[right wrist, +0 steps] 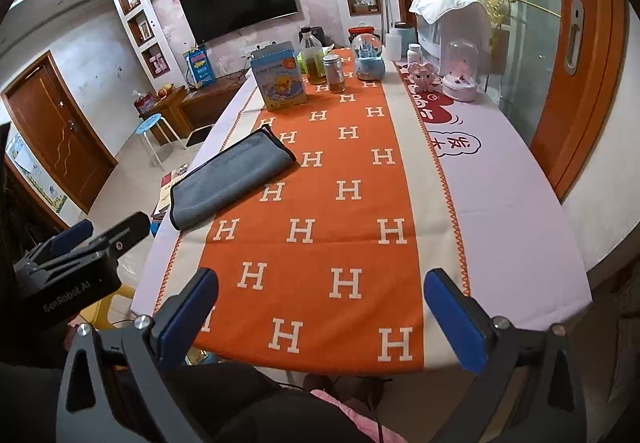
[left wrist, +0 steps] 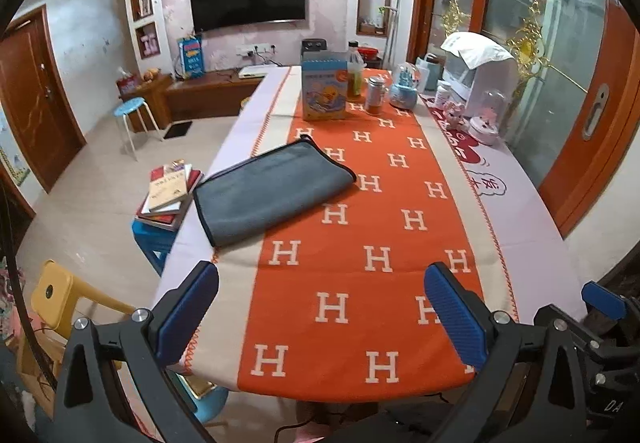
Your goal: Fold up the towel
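Observation:
A grey towel point(left wrist: 268, 191) with dark edging lies folded flat on the left side of the table, partly on the orange H-pattern runner point(left wrist: 360, 243). It also shows in the right wrist view point(right wrist: 228, 179). My left gripper point(left wrist: 320, 307) is open and empty, held above the table's near edge, well short of the towel. My right gripper point(right wrist: 320, 311) is open and empty too, over the near edge to the right of the towel. The left gripper's body point(right wrist: 76, 259) shows at the left of the right wrist view.
At the far end stand a blue box point(left wrist: 324, 91), a bottle point(left wrist: 355, 75), a jar point(left wrist: 376, 95), a snow globe point(left wrist: 406, 87) and a white appliance point(left wrist: 480, 71). Left of the table are a stack of books point(left wrist: 170, 191) on a blue stool and a yellow chair point(left wrist: 60, 295).

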### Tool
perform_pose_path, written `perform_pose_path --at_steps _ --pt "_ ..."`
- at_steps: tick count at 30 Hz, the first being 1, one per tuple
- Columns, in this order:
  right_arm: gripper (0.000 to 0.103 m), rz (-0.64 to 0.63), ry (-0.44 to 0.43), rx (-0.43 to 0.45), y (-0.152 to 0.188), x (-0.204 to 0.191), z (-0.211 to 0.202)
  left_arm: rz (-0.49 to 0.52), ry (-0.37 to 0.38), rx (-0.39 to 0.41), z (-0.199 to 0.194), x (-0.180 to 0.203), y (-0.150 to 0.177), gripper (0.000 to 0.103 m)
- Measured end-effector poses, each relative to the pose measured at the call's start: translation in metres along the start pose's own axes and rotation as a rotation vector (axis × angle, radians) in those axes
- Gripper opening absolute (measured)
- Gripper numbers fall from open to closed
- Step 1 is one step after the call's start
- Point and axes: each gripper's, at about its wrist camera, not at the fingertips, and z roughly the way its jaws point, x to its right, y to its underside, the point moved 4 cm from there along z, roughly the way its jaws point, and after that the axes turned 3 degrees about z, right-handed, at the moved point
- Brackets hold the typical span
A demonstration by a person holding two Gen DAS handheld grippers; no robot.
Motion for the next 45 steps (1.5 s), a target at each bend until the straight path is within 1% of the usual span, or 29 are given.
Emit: perform_pose_path --at_steps 6,14,28,45 --pt "0.103 0.015 0.023 -0.02 0.001 0.004 0.007 0.005 -0.03 0.002 0.002 0.001 0.001 0.102" --pt "0.103 0.017 0.038 -0.051 0.003 0.007 0.013 0.014 -0.032 -0.007 0.005 0.005 0.005 0.102" --pt "0.103 -0.002 0.079 -0.069 0.0 0.004 0.021 0.022 -0.026 -0.02 0.011 0.007 0.006 0.102" --pt "0.103 0.0 0.079 -0.1 -0.005 0.004 0.034 0.025 -0.026 -0.021 0.014 0.008 0.004 0.102"
